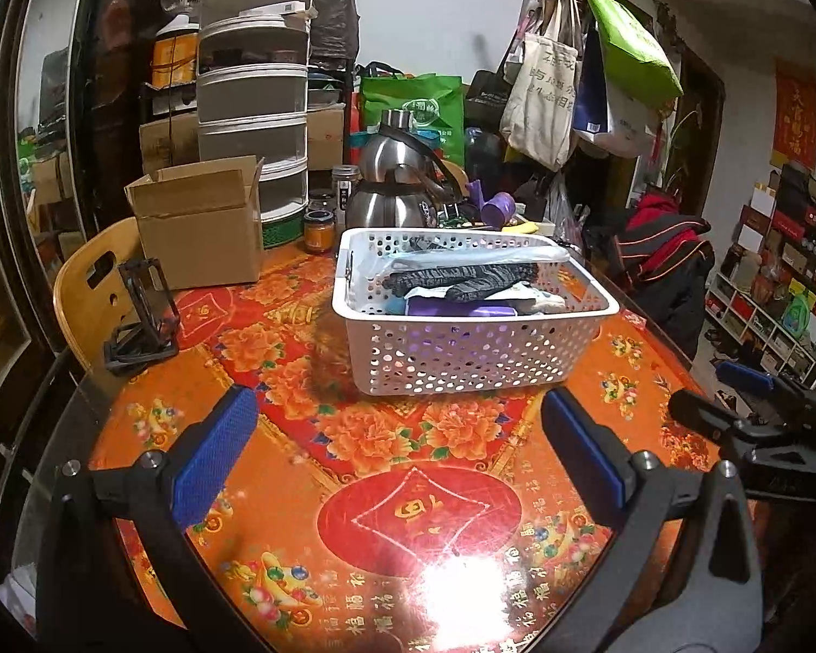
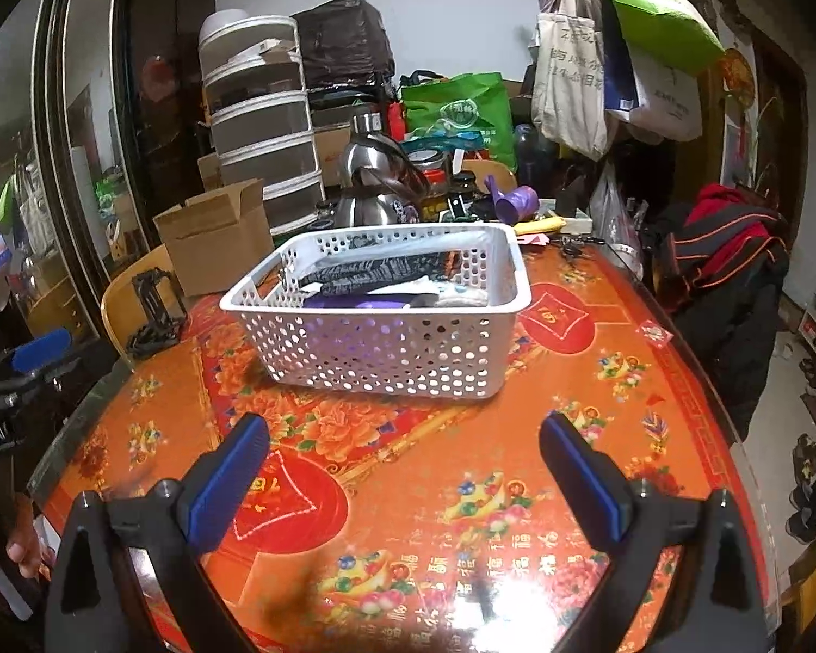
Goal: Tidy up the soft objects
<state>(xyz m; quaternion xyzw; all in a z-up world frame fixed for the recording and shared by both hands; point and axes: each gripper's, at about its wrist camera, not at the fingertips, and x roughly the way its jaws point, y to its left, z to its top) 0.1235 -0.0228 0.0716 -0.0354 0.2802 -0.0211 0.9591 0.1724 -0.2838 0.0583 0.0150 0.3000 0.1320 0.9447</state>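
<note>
A white perforated basket (image 1: 462, 353) (image 2: 386, 348) stands on the orange flowered tabletop (image 1: 386, 490) (image 2: 462, 490). Inside lie soft things: dark patterned socks (image 1: 462, 275) (image 2: 375, 269), a purple cloth (image 1: 462, 307) (image 2: 353, 302) and pale fabric. My left gripper (image 1: 397, 424) hovers open over the table in front of the basket, nothing between its blue pads. My right gripper (image 2: 402, 457) is likewise open and empty, short of the basket's near wall. The right gripper's blue tip (image 1: 745, 375) shows at the right edge of the left wrist view.
An open cardboard box (image 1: 201, 228) (image 2: 217, 234), a black folding stand (image 1: 141, 315) (image 2: 155, 310), steel kettles (image 1: 397, 185) (image 2: 375, 174), jars and stacked white containers (image 1: 253, 98) crowd the far side. A wooden chair (image 1: 92, 283) is at the left; a hand (image 2: 22, 544) shows low left.
</note>
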